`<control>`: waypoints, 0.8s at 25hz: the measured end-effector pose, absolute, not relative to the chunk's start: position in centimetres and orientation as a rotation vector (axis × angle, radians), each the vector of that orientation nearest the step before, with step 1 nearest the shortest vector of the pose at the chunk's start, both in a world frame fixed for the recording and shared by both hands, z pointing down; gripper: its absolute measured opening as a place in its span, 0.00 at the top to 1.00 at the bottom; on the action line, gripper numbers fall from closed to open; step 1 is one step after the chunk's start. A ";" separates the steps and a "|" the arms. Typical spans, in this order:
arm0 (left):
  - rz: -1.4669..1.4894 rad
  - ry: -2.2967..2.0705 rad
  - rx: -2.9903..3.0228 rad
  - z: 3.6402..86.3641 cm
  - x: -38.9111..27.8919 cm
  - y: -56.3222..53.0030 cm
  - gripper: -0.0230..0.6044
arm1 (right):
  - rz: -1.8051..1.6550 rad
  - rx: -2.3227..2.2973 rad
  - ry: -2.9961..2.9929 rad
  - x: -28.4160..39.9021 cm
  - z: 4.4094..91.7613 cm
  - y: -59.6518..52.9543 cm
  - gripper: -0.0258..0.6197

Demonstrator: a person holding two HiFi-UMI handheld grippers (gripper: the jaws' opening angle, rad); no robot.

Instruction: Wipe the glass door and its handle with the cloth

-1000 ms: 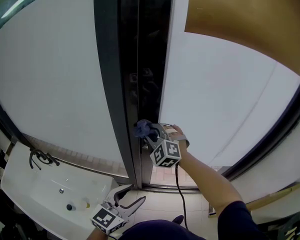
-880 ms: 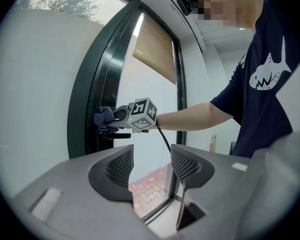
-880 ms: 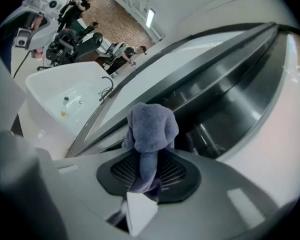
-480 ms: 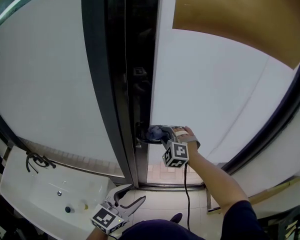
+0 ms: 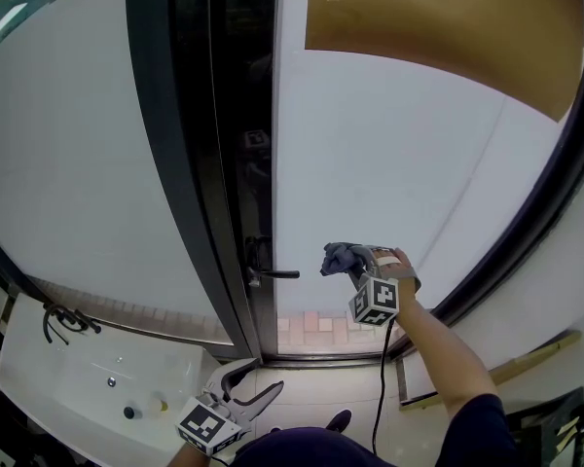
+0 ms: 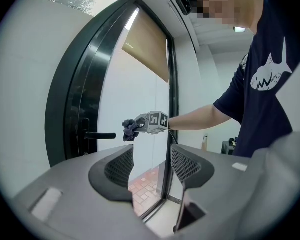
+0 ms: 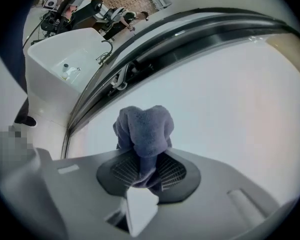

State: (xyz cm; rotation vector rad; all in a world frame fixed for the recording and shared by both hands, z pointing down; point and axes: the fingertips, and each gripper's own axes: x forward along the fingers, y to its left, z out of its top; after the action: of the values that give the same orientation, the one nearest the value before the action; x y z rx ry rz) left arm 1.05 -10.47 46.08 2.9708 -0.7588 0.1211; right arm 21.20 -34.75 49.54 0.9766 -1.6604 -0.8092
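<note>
With its jaws pinched on the bunched cloth (image 5: 338,258) so a wad sticks out for rubbing, the right gripper (image 5: 358,259) holds it by the glass door (image 5: 399,154), near the handle (image 5: 275,273) on its right, while the left gripper (image 5: 256,379) hangs spread and empty well below the handle, likely kept clear.

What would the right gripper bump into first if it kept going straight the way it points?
Most likely the white glass door, and the cloth held in the right gripper would touch it first. The handle lies off to the side, though depth is hard to judge.
</note>
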 end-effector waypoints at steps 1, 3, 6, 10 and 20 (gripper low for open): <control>0.124 -0.754 2.973 46.1 1.2 -10.5 0.60 | -0.802 0.988 -1.651 22.1 49.5 -34.6 0.81; 0.135 -0.747 2.976 46.7 1.4 -10.5 0.60 | -0.786 1.011 -1.629 24.0 49.4 -34.3 0.81; 0.135 -0.740 2.976 46.8 1.6 -10.5 0.60 | -0.756 1.050 -1.603 26.7 49.2 -33.9 0.81; 0.134 -0.736 2.981 46.7 1.8 -10.4 0.60 | -0.701 1.120 -1.576 30.0 48.8 -33.3 0.81; 0.108 -0.747 2.971 46.8 0.9 -10.5 0.60 | -0.542 1.328 -1.977 26.1 43.5 -31.2 0.83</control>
State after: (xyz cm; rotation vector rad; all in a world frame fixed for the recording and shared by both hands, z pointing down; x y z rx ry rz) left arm 0.88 -10.47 46.81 2.9712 -0.7474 0.1082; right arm 26.12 -31.15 43.50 1.3276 -1.9772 -0.5419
